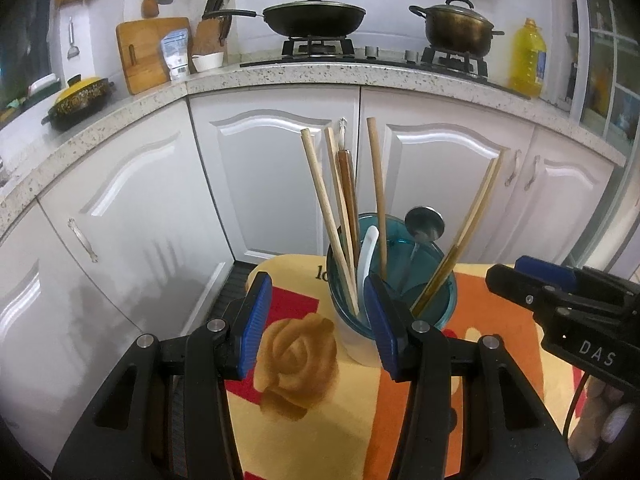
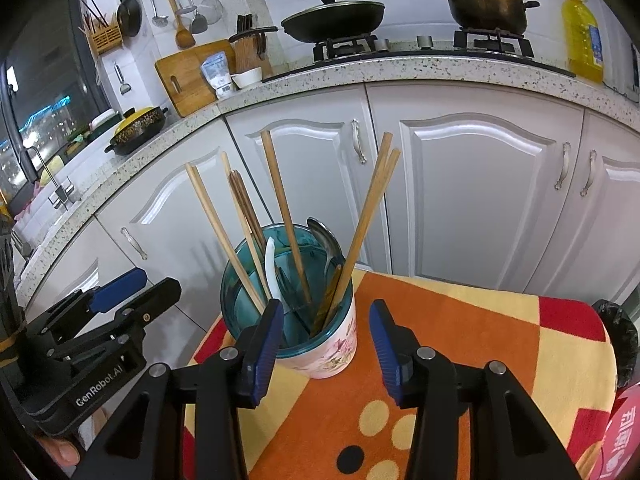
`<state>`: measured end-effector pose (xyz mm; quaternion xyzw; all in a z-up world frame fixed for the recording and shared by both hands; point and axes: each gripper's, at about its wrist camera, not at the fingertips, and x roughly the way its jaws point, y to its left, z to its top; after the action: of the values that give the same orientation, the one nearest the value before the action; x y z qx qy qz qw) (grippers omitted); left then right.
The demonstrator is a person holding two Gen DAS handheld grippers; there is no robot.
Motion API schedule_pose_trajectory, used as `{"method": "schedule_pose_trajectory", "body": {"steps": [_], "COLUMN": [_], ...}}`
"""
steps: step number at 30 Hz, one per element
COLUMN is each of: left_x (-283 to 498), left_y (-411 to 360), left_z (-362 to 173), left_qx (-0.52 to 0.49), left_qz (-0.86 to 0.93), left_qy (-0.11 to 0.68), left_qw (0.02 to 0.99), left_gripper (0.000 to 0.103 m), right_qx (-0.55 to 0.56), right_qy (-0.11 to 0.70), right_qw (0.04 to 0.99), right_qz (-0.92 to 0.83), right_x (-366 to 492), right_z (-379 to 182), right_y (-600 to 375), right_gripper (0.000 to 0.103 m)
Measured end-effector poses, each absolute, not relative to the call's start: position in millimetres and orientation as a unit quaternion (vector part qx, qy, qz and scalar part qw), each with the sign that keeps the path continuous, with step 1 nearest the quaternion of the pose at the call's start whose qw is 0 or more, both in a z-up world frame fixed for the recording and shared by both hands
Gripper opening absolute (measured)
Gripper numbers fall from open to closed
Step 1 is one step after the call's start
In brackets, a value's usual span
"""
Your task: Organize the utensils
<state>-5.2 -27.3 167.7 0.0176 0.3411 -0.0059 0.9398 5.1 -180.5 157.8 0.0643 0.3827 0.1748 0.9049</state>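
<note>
A cup (image 1: 436, 304) (image 2: 336, 344), teal above and white with flowers below, stands at the far edge of a table under a patterned cloth (image 1: 320, 420) (image 2: 440, 320). Upright in it are several wooden chopsticks (image 1: 376, 184) (image 2: 280, 200), a white spoon (image 1: 368, 252) (image 2: 271, 268) and a metal spoon (image 1: 425, 222) (image 2: 324, 232). My left gripper (image 1: 318, 322) (image 2: 156, 280) is open just left of the cup, its right pad in front of the cup's wall. My right gripper (image 2: 326, 344) (image 1: 508, 272) is open close before the cup, pads apart from it, nothing held.
White cabinet doors (image 2: 472, 200) stand right behind the table under a speckled counter (image 1: 280, 76). On it are a wok (image 1: 316, 16), a pot (image 1: 456, 28), an oil bottle (image 1: 528, 56) and a cutting board (image 1: 148, 52). A black-lined bin (image 2: 620, 340) sits at the right.
</note>
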Motion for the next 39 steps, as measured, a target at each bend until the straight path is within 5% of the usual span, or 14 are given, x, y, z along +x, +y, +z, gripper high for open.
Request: {"method": "schedule_pose_trajectory", "body": {"steps": [39], "left_x": [-13.0], "left_y": [-27.3], "left_z": [170.4], "left_qx": [0.014], "left_qz": [0.008], "left_qy": [0.333], "left_qw": [0.943], "left_gripper": [0.047], "right_qx": [0.048], "right_qy": [0.382], "right_qw": [0.906], "right_qz": [0.177], "right_x": [0.0], "right_z": [159.7], "right_y": [-173.6], "right_gripper": [0.045]}}
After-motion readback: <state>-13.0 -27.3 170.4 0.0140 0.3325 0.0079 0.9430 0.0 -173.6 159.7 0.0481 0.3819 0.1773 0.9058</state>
